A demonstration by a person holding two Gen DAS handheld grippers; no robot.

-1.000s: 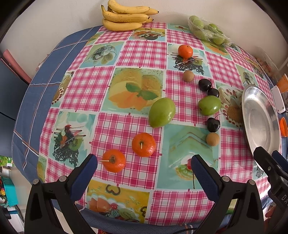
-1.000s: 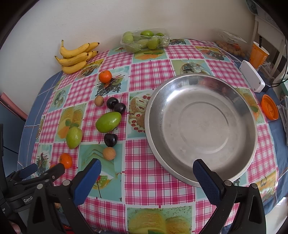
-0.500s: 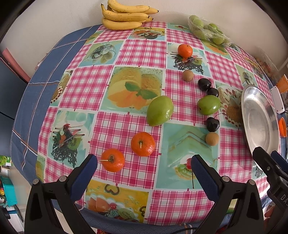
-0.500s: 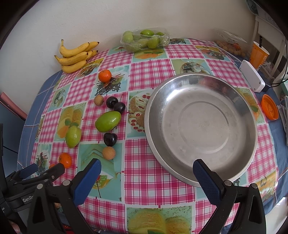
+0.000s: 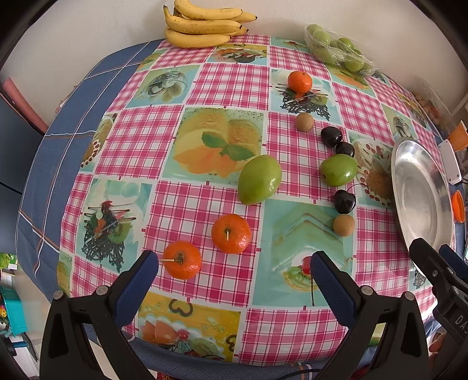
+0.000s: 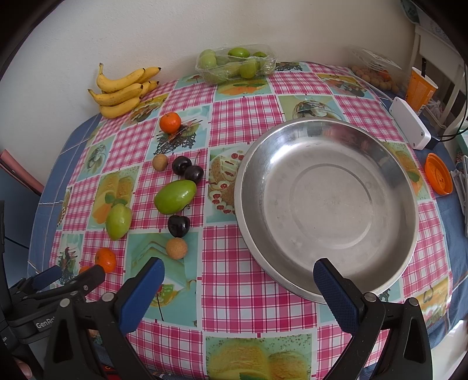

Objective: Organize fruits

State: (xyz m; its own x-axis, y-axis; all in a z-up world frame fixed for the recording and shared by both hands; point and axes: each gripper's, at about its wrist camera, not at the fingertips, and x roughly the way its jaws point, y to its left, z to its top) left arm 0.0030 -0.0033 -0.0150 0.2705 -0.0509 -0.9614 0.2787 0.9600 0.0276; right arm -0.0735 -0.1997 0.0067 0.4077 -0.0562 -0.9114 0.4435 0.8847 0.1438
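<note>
While both grippers, left gripper (image 5: 234, 263) and right gripper (image 6: 238, 270), hold jaws apart and empty, the metal pan (image 6: 389, 163) is bare; all fruit lies on the desk (image 6: 242, 292).

The tablecloth (image 5: 222, 87) is pink-and-white check with teal dessert-picture squares and a blue plaid border. Bananas (image 5: 201, 26) are yellow, tangerines (image 5: 231, 233) orange, mangoes (image 5: 259, 179) green, cherries (image 5: 331, 136) near black, longans (image 5: 343, 224) tan. The plate (image 6: 324, 204) is silver. Gripper pads (image 5: 137, 288) are blue on black.
</note>
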